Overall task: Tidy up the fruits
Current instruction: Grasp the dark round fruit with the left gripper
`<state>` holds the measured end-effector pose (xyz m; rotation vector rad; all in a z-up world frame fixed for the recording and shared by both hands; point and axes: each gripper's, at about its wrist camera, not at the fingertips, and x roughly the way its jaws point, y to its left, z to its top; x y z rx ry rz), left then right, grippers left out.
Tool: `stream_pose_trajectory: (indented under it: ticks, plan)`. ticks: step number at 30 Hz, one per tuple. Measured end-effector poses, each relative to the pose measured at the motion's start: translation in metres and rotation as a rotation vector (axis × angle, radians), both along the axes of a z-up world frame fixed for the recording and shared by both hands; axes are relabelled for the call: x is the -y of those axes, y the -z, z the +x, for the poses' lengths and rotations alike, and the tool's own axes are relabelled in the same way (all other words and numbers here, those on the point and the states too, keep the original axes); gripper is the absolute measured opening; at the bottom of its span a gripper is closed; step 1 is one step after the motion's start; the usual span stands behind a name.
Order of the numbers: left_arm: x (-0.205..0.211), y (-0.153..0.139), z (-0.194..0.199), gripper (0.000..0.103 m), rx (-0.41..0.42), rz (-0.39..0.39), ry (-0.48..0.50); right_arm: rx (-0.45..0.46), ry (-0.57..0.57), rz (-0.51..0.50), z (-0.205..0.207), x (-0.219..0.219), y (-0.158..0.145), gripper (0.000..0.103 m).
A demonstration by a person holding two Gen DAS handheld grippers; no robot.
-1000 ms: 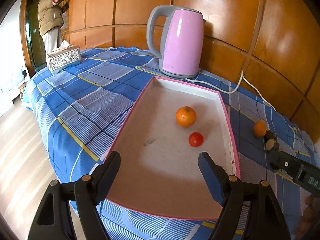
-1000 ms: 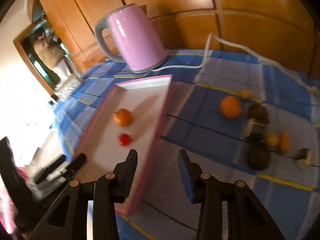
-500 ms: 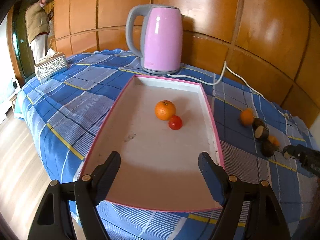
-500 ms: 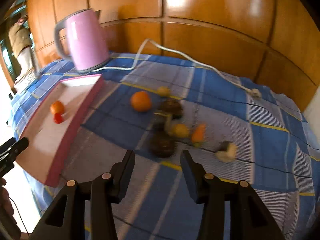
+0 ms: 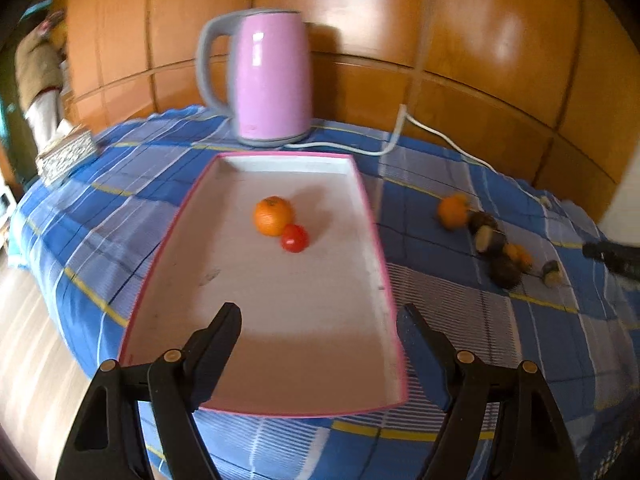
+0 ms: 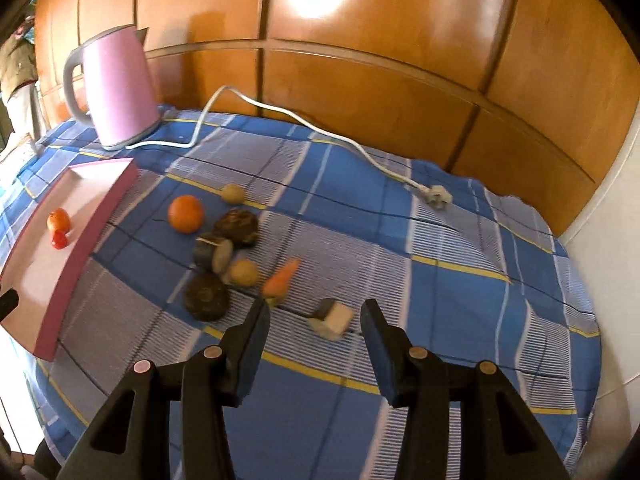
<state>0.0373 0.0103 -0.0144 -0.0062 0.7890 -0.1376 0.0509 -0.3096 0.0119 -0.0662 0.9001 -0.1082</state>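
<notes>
The right gripper [image 6: 315, 334] has its fingers apart and holds nothing. Between the fingertips, a little ahead of them, lies a small cut piece [image 6: 332, 317] with a pale face and a dark skin. Just beyond the left fingertip lies a small carrot [image 6: 280, 279], and further to the left of the fingers are a dark round fruit [image 6: 206, 297], a pale round one [image 6: 244, 273] and an orange [image 6: 185, 214] on the checked cloth [image 6: 460, 320].

I judge that the step in hand is to pick the next piece for the pink tray [image 6: 86, 240]. To do it well, the fingers should come down with one on each side of the cut piece and close slowly, because its flat faces can turn or slip. The carrot is near the left finger, so the approach must not push it.

The left gripper [image 5: 320, 326] is also open and empty. It hangs over the near end of the tray, where an orange [image 5: 273, 216] and a small red fruit [image 5: 295, 238] touch each other well ahead of the fingers.

Compared with half a second ago, the right gripper has moved further right: the cut piece was ahead and to the right of the fingers, and the tray filled more of the left side. The left view turned a little; the tray contents are the same
</notes>
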Motion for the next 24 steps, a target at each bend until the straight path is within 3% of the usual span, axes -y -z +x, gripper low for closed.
stream_pose_trajectory:
  ticks: [11, 17, 24]
  plan:
    - [0.030, -0.010, 0.008, 0.080, -0.011, -0.015, 0.112, 0.014, 0.089, -0.076, 0.004, 0.063, -0.010, 0.048]
    - [0.053, -0.007, 0.016, 0.079, -0.047, -0.007, 0.182, -0.018, 0.174, 0.003, 0.004, 0.097, 0.007, 0.048]
    - [0.084, -0.002, 0.029, 0.068, -0.108, -0.021, 0.250, -0.054, 0.263, 0.112, 0.001, 0.120, 0.017, 0.048]
